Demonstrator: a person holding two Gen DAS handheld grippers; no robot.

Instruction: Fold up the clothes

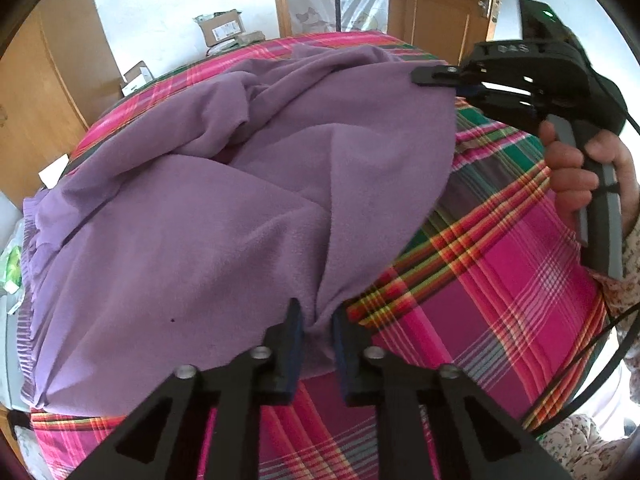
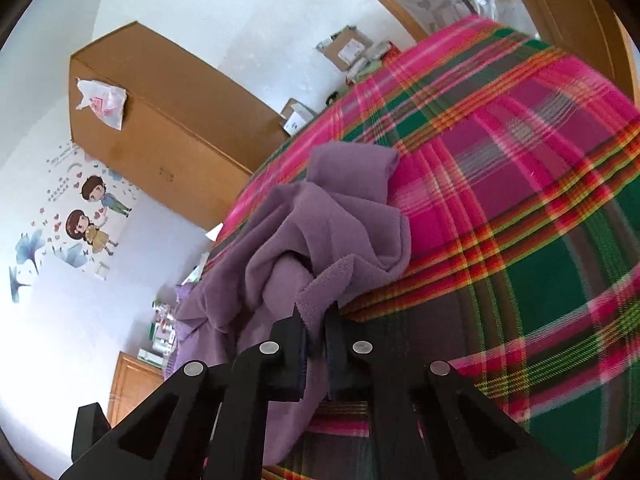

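Observation:
A purple fleece garment [image 1: 200, 220] lies spread and rumpled over a pink, green and red plaid bed cover [image 1: 500, 264]. My left gripper [image 1: 318, 320] is shut on the garment's near edge, cloth bunched between its fingers. In the left wrist view my right gripper [image 1: 424, 76], held by a hand [image 1: 568, 168], pinches the garment's far right corner and lifts it off the cover. Through the right wrist view that gripper [image 2: 318, 314] is shut on a fuzzy fold of the purple garment [image 2: 332, 220], which trails back in a crumpled heap.
The plaid bed cover [image 2: 520, 200] stretches wide to the right. Cardboard boxes [image 1: 222, 28] sit beyond the bed's far edge, near a wooden door [image 1: 444, 4]. A brown wardrobe [image 2: 160, 136] stands at the left, with a low cabinet [image 2: 132, 388] below. A black cable [image 1: 580, 364] hangs by the hand.

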